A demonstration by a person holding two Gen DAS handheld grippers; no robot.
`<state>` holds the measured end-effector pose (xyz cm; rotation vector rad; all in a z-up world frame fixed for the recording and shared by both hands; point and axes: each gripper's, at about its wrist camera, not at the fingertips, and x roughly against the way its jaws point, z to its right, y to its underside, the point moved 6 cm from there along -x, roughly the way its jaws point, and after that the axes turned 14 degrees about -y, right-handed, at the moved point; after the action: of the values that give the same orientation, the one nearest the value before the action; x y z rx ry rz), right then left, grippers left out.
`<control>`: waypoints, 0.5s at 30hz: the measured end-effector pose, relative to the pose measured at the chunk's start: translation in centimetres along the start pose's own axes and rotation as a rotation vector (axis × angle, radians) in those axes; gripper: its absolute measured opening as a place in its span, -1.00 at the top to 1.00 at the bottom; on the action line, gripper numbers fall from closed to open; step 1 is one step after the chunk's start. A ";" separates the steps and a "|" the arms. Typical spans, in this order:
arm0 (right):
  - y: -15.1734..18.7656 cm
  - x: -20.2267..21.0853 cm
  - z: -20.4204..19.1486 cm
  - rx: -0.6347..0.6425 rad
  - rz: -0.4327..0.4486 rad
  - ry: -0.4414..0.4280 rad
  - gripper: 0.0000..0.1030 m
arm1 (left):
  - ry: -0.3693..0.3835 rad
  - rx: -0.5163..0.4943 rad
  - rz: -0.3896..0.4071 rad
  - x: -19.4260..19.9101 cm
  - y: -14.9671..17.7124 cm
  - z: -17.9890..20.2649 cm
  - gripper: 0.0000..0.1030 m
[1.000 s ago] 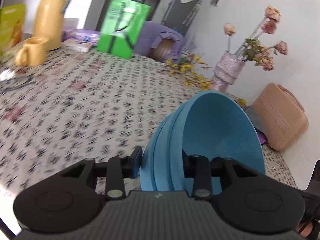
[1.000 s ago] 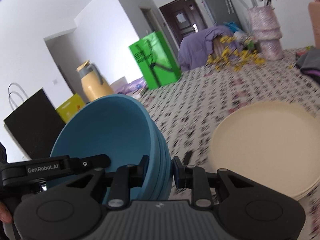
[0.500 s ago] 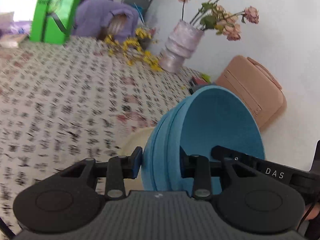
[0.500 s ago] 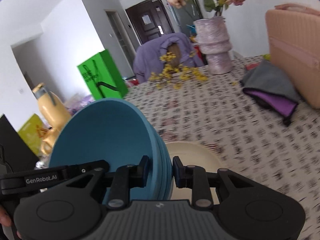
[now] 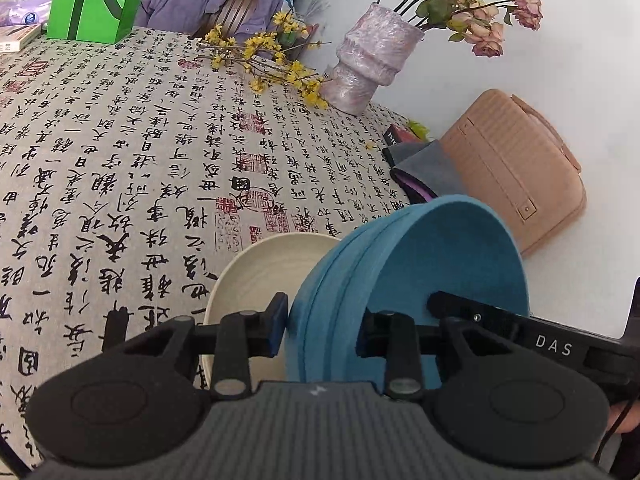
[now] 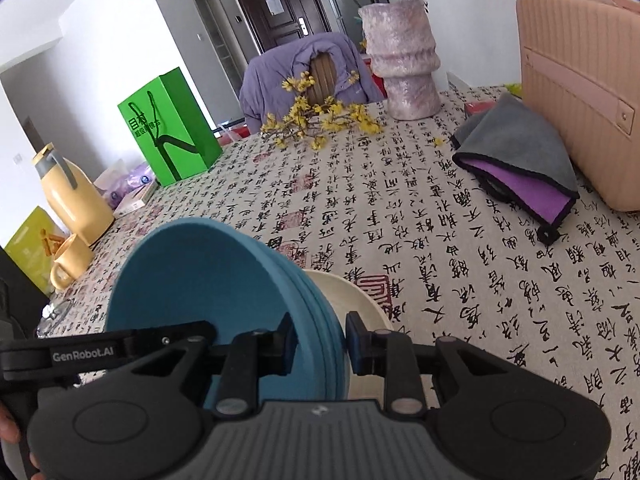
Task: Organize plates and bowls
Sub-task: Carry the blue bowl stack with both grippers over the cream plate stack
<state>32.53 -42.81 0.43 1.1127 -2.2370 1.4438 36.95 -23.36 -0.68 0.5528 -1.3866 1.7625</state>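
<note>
Your left gripper (image 5: 320,330) has one finger outside and one inside the wall of the stack of blue bowls (image 5: 404,280), though a sliver of gap shows at its outer pad, so you cannot tell how firmly it bites. Your right gripper (image 6: 320,338) pinches the opposite side of the same stack (image 6: 224,280), one pad against the inner wall and the other against the outer rims. Three rim edges show nested in the stack, perhaps four; the exact count is hard to read. The stack is tipped on its side: in the left wrist view its mouth opens to the right toward the other tool, and in the right wrist view it opens to the left, so its axis runs roughly across between your two hands. Directly beneath and behind the bowls sits a cream plate (image 5: 260,276), also visible past the rims in the right view (image 6: 352,308), lying flat on the calligraphy tablecloth (image 5: 120,160); whether it is one plate or several stacked cannot be seen. Farther out stand one lilac vase (image 6: 404,64) with dried roses, one pink case (image 6: 580,92), one folded grey and purple cloth (image 6: 520,160), a spray of yellow flowers (image 6: 320,124), one green bag (image 6: 168,124), one yellow jug (image 6: 72,196) and one yellow mug (image 6: 70,260).
</note>
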 end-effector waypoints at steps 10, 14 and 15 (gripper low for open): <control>-0.7 -1.9 1.6 -0.045 -0.025 -0.010 0.53 | 0.002 -0.040 0.024 -1.4 -0.3 -0.1 0.27; -1.0 -2.3 2.2 -0.061 -0.019 0.008 0.48 | -0.022 -0.021 0.045 -1.6 -0.9 -0.4 -0.53; -1.3 -2.1 2.3 -0.065 0.000 0.009 0.34 | -0.035 -0.012 0.050 -1.8 -1.1 -0.6 -0.53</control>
<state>35.30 -44.11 -1.07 1.0843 -2.2610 1.3629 38.95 -23.29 -1.51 0.5494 -1.4459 1.7905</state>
